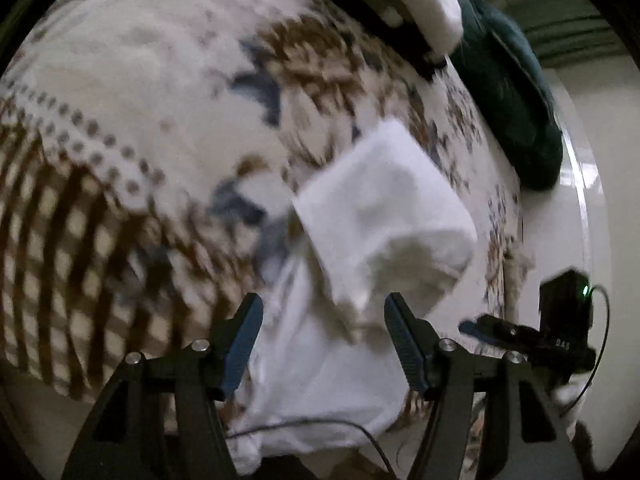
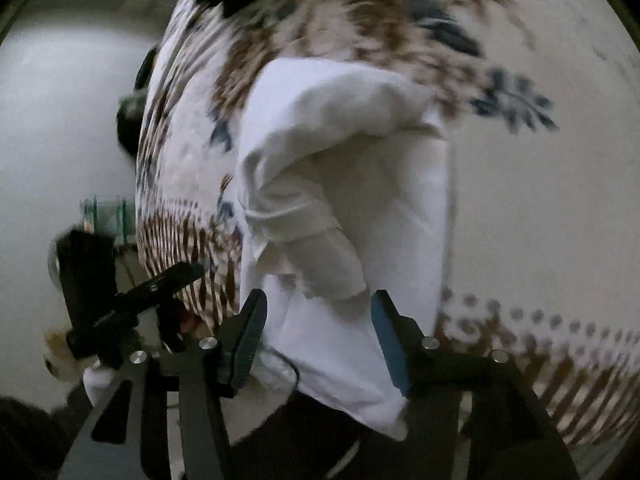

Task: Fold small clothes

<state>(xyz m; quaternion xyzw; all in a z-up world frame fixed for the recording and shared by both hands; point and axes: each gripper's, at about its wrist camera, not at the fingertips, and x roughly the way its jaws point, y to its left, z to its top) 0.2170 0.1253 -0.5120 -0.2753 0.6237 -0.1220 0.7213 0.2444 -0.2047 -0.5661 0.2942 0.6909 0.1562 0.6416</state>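
Note:
A small white garment point(image 1: 360, 248) lies partly folded on a patterned cloth point(image 1: 140, 80), one flap turned over its middle. My left gripper point(image 1: 324, 304) is open just above the garment's near part, holding nothing. In the right wrist view the same white garment point(image 2: 344, 184) lies ahead with its folded flap raised. My right gripper point(image 2: 318, 302) is open over the garment's near edge and empty. The right gripper also shows at the right of the left wrist view point(image 1: 528, 336); the left gripper shows at the left of the right wrist view point(image 2: 140, 296).
The patterned cloth point(image 2: 520, 160) in white, brown and blue covers the surface. A dark green fabric item point(image 1: 516, 100) lies at the far right edge. A black and white item point(image 1: 400, 4) sits at the far end. A thin black cable point(image 1: 320, 428) runs by the near edge.

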